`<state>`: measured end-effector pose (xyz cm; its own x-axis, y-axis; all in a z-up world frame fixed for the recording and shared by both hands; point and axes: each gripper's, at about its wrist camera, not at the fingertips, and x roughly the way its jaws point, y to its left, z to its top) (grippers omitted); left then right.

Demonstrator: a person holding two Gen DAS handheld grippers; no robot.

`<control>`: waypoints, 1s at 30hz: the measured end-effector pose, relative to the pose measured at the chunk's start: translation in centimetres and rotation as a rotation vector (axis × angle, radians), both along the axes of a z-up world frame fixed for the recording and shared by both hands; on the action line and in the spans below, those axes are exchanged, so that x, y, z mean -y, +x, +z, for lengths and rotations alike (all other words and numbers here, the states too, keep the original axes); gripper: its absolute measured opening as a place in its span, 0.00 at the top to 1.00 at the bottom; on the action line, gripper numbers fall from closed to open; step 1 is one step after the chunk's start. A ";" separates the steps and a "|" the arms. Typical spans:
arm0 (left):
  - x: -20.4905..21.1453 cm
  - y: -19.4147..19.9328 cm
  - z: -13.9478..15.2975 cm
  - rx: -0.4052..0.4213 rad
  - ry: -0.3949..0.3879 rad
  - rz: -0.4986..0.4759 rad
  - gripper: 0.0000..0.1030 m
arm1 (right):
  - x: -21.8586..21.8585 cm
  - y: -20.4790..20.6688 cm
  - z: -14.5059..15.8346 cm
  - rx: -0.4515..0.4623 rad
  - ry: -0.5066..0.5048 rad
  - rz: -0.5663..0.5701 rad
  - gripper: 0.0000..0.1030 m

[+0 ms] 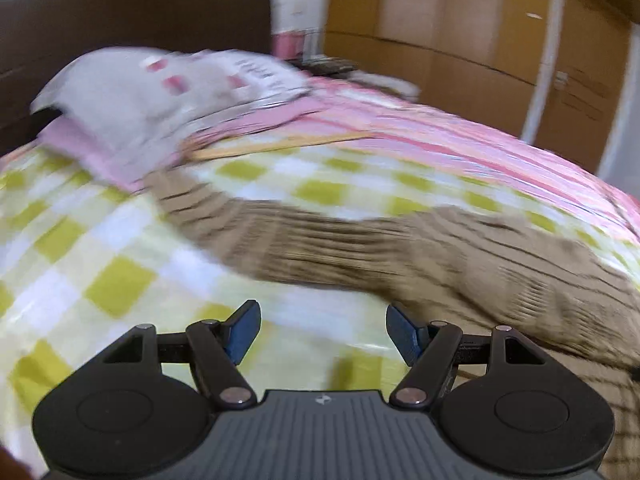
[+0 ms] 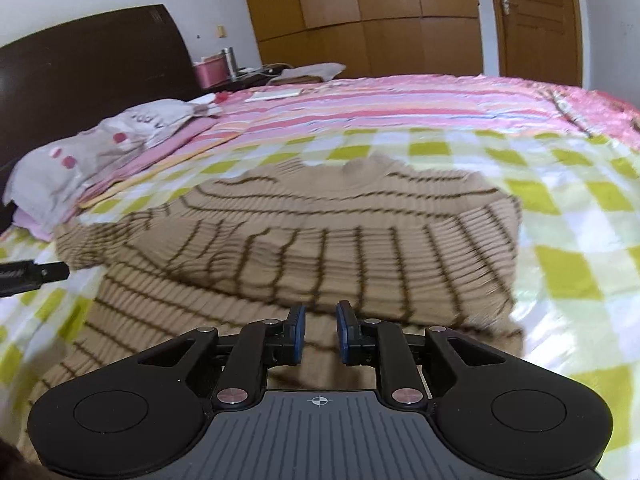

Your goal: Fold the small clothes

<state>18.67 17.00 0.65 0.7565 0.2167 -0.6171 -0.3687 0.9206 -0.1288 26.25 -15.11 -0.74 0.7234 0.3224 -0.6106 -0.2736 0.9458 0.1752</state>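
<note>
One tan knit sweater (image 2: pixel 304 236) with thin dark stripes lies partly folded on your green-and-white checked blanket (image 2: pixel 568 216), a sleeve doubled over its body; in the left wrist view it shows as a blurred band (image 1: pixel 360 240) across the blanket. Your left gripper (image 1: pixel 323 330) is spread wide, holding nothing, above bare blanket just beside the knit. Your right gripper (image 2: pixel 321 332) has its jaws close together with a narrow gap, nothing between them, over the sweater's near edge. One grey pillow (image 2: pixel 80 160) (pink patches) rests at the dark headboard (image 2: pixel 92 72). One pink box (image 2: pixel 211 72) stands beyond the bed, contents not visible.
</note>
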 end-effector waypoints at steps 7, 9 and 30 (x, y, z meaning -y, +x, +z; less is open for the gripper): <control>-8.1 2.2 -2.2 0.001 -0.172 0.182 0.31 | -1.9 -1.0 0.2 -0.011 0.041 0.045 0.83; -9.2 3.0 -2.3 0.018 -0.197 0.215 0.31 | -2.6 -1.1 0.3 -0.016 0.049 0.060 0.82; -13.3 7.2 -3.2 0.142 -0.417 0.300 0.87 | -4.5 -0.4 0.5 -0.033 0.143 0.098 0.81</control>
<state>25.85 30.33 -2.56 0.7814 0.1946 -0.5929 -0.5604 0.6370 -0.5294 25.82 -10.58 -0.20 0.6646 0.4757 -0.5761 -0.3551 0.8796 0.3166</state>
